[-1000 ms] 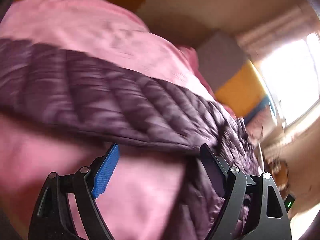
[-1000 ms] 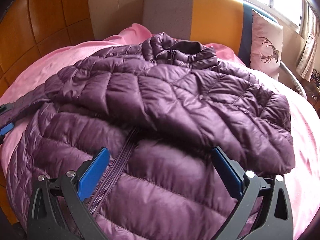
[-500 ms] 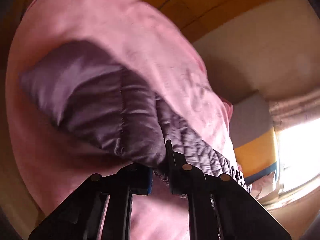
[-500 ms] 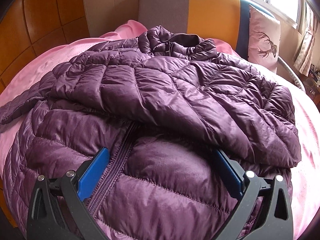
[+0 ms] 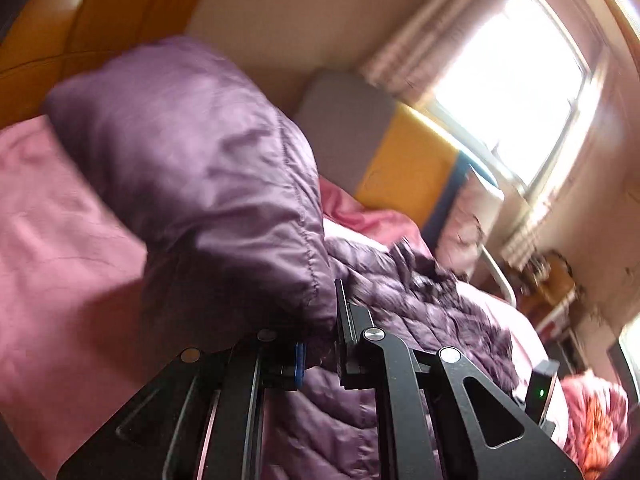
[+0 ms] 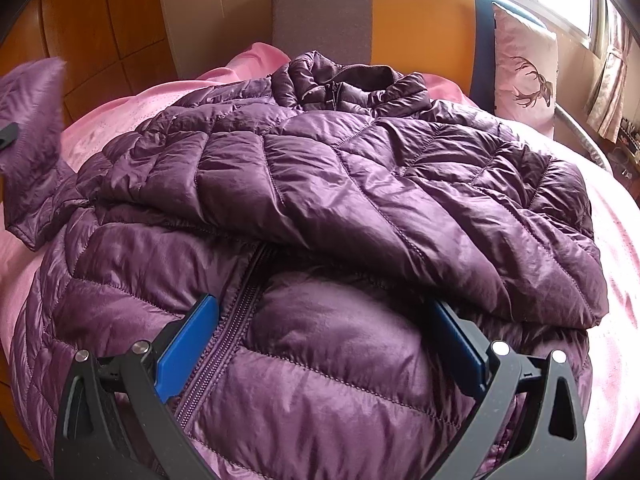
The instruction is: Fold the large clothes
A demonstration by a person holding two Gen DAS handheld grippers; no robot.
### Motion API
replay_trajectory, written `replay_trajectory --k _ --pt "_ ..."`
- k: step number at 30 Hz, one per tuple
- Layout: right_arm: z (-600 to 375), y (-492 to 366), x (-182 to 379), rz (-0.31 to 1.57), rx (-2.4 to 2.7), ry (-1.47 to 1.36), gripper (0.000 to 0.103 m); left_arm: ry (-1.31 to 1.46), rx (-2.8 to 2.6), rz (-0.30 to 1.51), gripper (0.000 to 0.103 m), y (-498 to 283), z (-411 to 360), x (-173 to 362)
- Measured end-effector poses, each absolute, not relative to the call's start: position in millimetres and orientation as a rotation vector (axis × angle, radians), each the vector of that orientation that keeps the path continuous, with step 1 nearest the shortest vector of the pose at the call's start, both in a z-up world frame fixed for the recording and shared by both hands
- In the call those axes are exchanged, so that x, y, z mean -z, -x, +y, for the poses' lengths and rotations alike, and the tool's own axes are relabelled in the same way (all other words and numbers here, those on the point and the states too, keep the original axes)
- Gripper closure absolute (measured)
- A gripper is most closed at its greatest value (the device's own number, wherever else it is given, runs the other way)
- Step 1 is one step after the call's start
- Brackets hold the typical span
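The purple quilted jacket [image 6: 320, 208] lies spread on the pink bed sheet [image 6: 624, 264], collar toward 12 o'clock near the grey, orange and blue headboard [image 6: 400, 12], with 1 sleeve folded across the chest above the zipper [image 6: 224, 336]. The right gripper [image 6: 320, 344] hangs over the lower front of the jacket at 6 o'clock, its blue-padded jaws spread wide apart with nothing between them. The left gripper [image 5: 320, 344] has its jaws pressed together on the edge of the other sleeve [image 5: 208, 184], which rises lifted above the sheet; in the right wrist view this raised sleeve shows at 9 o'clock. A deer-print pillow [image 6: 524, 72] leans against the headboard at 1 o'clock, under the bright window [image 5: 520, 88].
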State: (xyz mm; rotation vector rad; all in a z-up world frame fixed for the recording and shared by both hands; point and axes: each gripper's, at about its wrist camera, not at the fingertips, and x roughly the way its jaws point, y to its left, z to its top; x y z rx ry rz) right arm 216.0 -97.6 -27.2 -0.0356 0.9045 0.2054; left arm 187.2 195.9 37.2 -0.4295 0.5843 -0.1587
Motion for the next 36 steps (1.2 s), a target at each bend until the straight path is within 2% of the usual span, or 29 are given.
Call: replay_trajectory --k 6,8,10,11,15,19,21,26,27,31,36 --pt "-104 -218 29 0.913 -0.220 -0.012 0.002 0.342 0.288 0.691 0.093 -205 125 -3" --pt "-106 -218 29 0.915 -0.225 -0.029 0.002 0.312 0.315 0.744 0.077 -210 111 10" --pt "-108 -218 29 0.916 -0.230 -0.043 0.002 0.311 0.333 0.765 0.034 -215 104 17" --pt "-108 -218 29 0.916 -0.231 -0.048 0.002 0.318 0.336 0.760 0.031 -213 104 17" --pt "-114 -216 22 0.895 -0.238 -0.090 0.004 0.346 0.317 0.716 0.031 -194 113 13" --pt "-126 -211 -7 0.803 -0.281 -0.247 0.021 0.354 0.331 0.673 0.031 -165 118 14" --pt "-118 -214 -19 0.779 -0.330 -0.272 0.024 0.355 0.350 0.681 0.031 -157 120 17" --pt "-56 -241 -22 0.815 -0.414 -0.169 0.027 0.420 0.340 0.753 0.031 -157 125 42" --pt "-44 -248 -18 0.846 -0.424 -0.146 0.031 0.451 0.344 0.759 0.031 -157 128 44" --pt "-7 -265 -11 0.910 -0.437 -0.035 0.086 0.524 0.345 0.758 0.031 -160 133 51" --pt "-14 -256 -66 0.762 -0.449 -0.066 0.090 0.573 0.361 0.716 0.031 -166 137 48"
